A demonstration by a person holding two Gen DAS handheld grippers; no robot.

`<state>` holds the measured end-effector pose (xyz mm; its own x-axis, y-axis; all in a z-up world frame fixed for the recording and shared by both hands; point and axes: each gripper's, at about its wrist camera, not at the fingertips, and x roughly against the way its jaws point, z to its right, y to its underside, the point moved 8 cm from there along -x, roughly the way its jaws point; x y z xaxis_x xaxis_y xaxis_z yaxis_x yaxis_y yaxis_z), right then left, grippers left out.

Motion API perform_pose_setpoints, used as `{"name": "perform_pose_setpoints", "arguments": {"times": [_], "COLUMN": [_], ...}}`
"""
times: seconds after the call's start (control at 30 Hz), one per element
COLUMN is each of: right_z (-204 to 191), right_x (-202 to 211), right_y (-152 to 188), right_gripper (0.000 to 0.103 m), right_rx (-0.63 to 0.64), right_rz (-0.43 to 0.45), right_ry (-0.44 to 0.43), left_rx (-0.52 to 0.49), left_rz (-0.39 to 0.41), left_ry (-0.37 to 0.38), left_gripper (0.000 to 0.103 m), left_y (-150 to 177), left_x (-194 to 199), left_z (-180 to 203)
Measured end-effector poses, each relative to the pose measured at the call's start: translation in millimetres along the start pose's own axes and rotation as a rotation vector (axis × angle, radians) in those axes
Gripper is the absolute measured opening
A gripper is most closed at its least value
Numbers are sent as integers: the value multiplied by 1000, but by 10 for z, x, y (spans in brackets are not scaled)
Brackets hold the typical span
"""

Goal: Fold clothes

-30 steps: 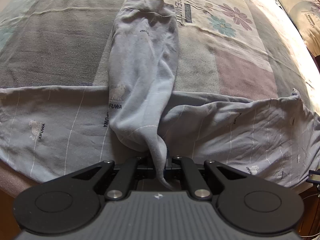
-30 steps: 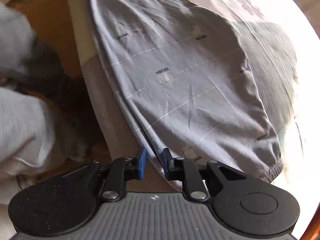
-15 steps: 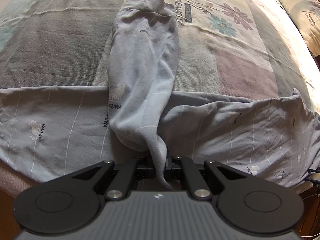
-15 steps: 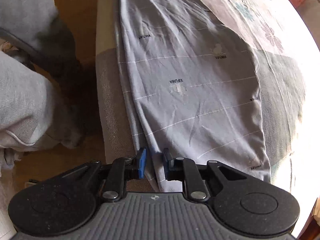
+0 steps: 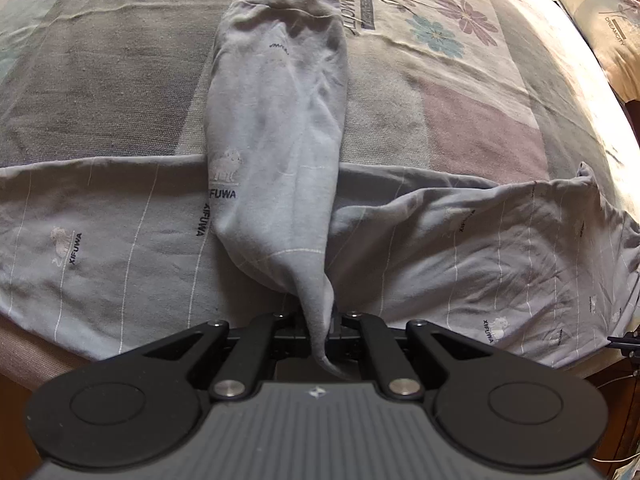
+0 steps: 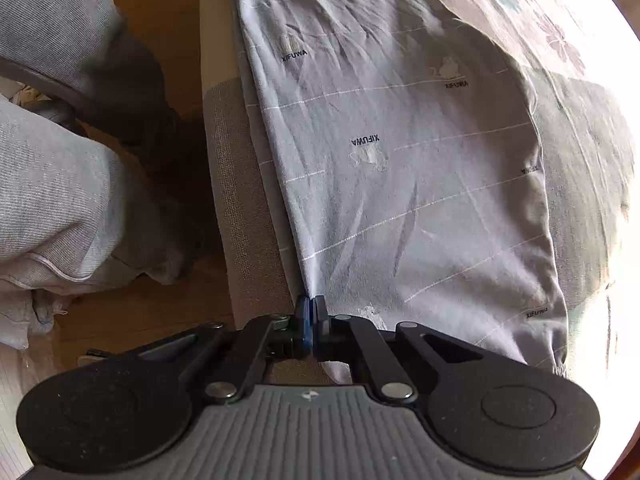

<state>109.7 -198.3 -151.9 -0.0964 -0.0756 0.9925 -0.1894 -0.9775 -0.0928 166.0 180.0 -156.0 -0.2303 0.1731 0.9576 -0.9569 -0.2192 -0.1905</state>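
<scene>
A grey garment (image 5: 276, 152), printed with thin white lines and small "XIFUWA" marks, lies spread across a bed (image 5: 480, 128) covered in a patterned sheet of grey, mauve and flowered panels.

In the left wrist view, the left gripper (image 5: 320, 330) sits at 6 o'clock with its fingers clenched on a twisted tip of the cloth. From that pinch a long folded section runs up towards 12 o'clock, lying on top of the rest of the garment, which stretches sideways from 9 o'clock to 3 o'clock. The near edge of the bed shows as a brownish band at 8 o'clock, just below the cloth's lower hem. Beyond the folded section, the sheet is open towards 11 and 1 o'clock, and a pillow (image 5: 604, 28) lies at 2 o'clock.

In the right wrist view, the right gripper (image 6: 311, 312) points down at the garment's long side edge. Its blue-padded fingers (image 6: 305, 320) have just been closing and now press together on that edge, with the fabric pinched between them. From there the cloth fans out towards 12 and 2 o'clock, ending in a hem at 4 o'clock. The bed's side edge (image 6: 244, 208) runs just beside the fingers from 6 towards 11 o'clock, with wooden floor (image 6: 160, 12) beyond it. A person's grey-clad legs (image 6: 52, 184) fill the area at 9 o'clock, near the bed's edge.
</scene>
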Motion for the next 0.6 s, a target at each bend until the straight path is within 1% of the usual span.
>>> {"name": "perform_pose_setpoints", "arguments": {"times": [0.13, 0.2, 0.23, 0.3, 0.33, 0.4, 0.43, 0.53, 0.57, 0.6], "right_z": [-35, -80, -110, -146, -132, -65, -3, 287, 389, 487], "right_x": [-12, -20, -32, -33, -16, 30, 62, 174, 210, 229], "right_y": [-1, 37, 64, 110, 130, 157, 166, 228, 255, 290], "right_gripper": [2, 1, 1, 1, 1, 1, 2, 5, 7, 9], "right_rx": [-29, -19, -21, -50, -85, -179, -246, -505, -592, -674], "right_rz": [-1, -19, -33, -43, -44, -36, -26, 34, 59, 86], "right_ry": [-43, -41, -54, -76, -80, -80, -81, -65, -52, -24], "left_rx": [-14, -1, 5, 6, 4, -3, -11, -40, -48, -56], "left_rz": [-11, -23, -29, -55, -65, -81, -87, -103, -109, -118], "left_ry": [3, 17, 29, 35, 39, 48, 50, 54, 57, 58], "left_gripper": [4, 4, 4, 8, 9, 12, 16, 24, 30, 33], "left_y": [15, 20, 23, 47, 57, 74, 78, 80, 76, 73], "left_x": [37, 56, 63, 60, 68, 93, 116, 191, 209, 219], "left_z": [-5, -6, -6, -21, -30, -46, -51, -61, -66, -71]}}
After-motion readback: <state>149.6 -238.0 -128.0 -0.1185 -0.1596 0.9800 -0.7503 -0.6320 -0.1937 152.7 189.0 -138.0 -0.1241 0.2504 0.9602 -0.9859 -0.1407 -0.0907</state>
